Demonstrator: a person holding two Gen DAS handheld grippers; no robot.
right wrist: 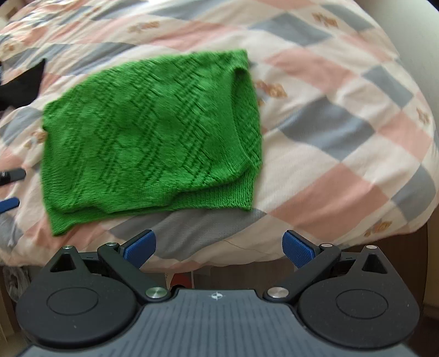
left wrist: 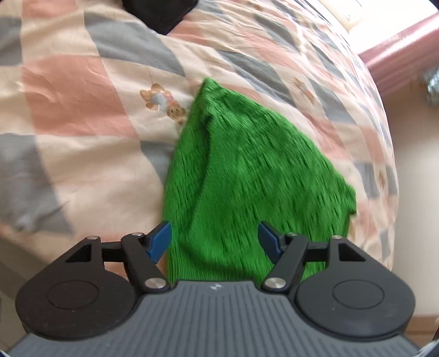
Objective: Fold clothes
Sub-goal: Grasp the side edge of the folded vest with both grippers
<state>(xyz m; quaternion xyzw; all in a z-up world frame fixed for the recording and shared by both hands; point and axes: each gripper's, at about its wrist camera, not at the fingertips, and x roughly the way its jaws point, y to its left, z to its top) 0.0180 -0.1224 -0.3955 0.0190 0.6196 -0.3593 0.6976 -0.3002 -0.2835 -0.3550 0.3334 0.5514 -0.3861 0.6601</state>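
The left gripper (left wrist: 214, 241) stood with its blue pads (left wrist: 159, 241) spread wide and nothing pinched between them; the near end of the green knitted sweater (left wrist: 247, 175) lay in the gap beneath them, and whether the pads touched the wool could not be told. The right gripper (right wrist: 218, 248) was likewise spread wide and empty, hanging over the bed's near edge with the sweater (right wrist: 153, 134) a little beyond it, toward eleven o'clock. No readable writing showed anywhere; each gripper body carried only a small pale emblem (right wrist: 217, 296) at its middle.

The sweater lay folded into a rough rectangle on the bed, flat, with a cabled diamond pattern on top and lower layers peeking out along its near edge. Under it spread a quilt (right wrist: 343, 153) of pink, grey and cream diamonds, some cream patches printed with little teddy bears (left wrist: 164, 103). A dark garment (left wrist: 162, 12) sat on the quilt at about eleven o'clock in the left wrist view, well apart from the sweater. At two o'clock in that view a pink curtain (left wrist: 403, 46) hung by a bright window, with a cream wall below it. The left gripper's tips (right wrist: 11, 189) showed at nine o'clock in the right wrist view.
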